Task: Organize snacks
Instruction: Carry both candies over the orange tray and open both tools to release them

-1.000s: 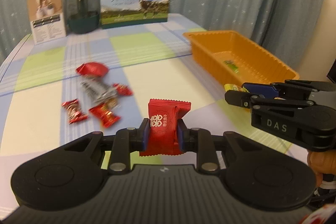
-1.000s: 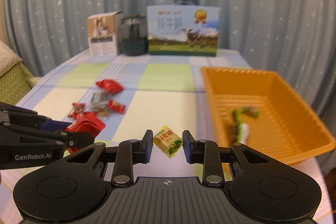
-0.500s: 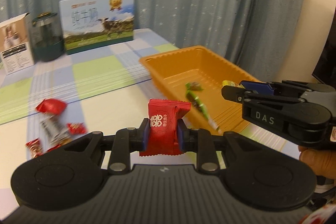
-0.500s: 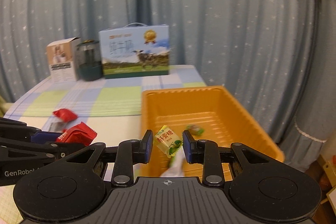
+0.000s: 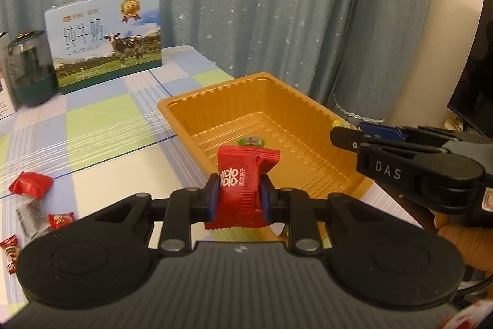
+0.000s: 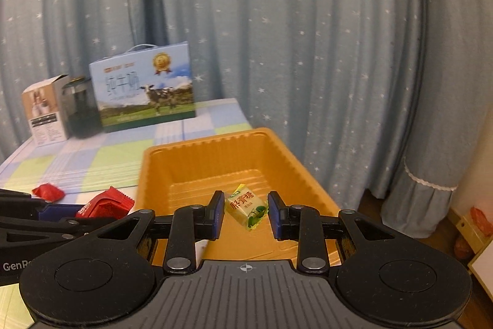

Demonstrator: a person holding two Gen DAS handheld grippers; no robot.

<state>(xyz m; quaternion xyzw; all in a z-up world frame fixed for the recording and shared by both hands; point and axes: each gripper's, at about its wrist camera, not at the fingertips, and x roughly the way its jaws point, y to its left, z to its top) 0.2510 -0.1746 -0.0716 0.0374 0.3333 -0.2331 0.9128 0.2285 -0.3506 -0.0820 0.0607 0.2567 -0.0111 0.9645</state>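
Orange tray (image 5: 311, 100) on table; one green-wrapped candy (image 5: 251, 141) inside

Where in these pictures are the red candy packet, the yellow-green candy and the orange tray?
red candy packet (image 5: 238, 190): left wrist view, on its printed front between the pads.
yellow-green candy (image 6: 246, 206): right wrist view, on the middle of its wrapper.
orange tray (image 5: 243, 100): left wrist view, on its far inner wall.

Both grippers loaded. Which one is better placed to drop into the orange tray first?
Right, probably. The right gripper holds the yellow-green candy framed over the orange tray floor. The left gripper, shut on the red packet, seems short of the tray's near wall.
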